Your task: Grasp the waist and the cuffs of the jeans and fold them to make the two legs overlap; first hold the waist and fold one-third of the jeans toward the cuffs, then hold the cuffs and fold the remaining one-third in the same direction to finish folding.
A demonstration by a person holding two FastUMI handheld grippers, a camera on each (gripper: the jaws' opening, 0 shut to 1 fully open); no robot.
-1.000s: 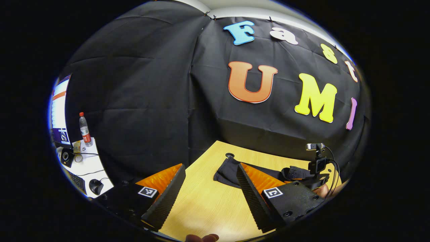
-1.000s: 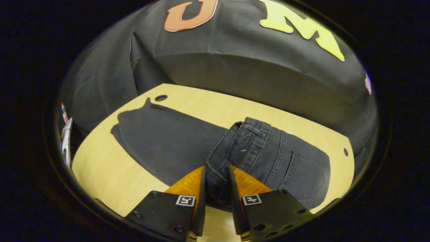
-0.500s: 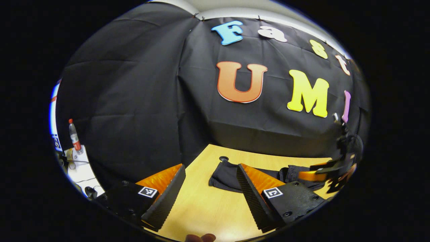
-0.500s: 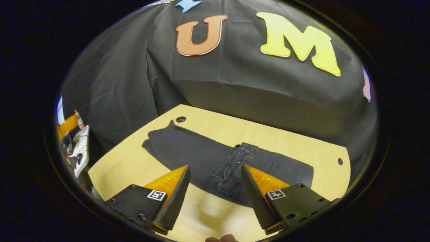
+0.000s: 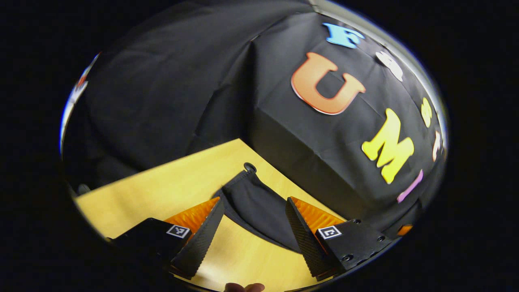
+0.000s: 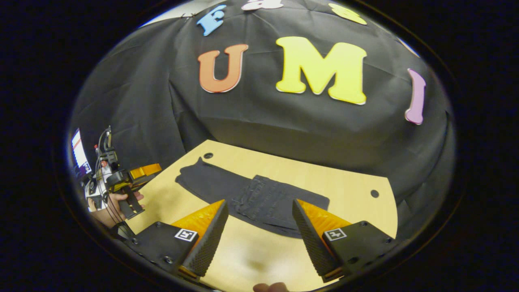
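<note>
Lying on wooden table (image 6: 348,190), dark jeans (image 6: 251,196).

no legible text, only small square markers on each gripper (image 6: 259,221)

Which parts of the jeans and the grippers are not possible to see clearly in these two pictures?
- Jeans, right gripper view: the layers beneath the folded waist part are covered by it.
- Jeans, left gripper view: the waist end is hidden behind the left gripper.
- Left gripper, right gripper view: too small to judge its opening.

A pale wooden table (image 6: 344,190) with round holes stands against the booth's draped black cloth wall (image 6: 259,117).
</note>
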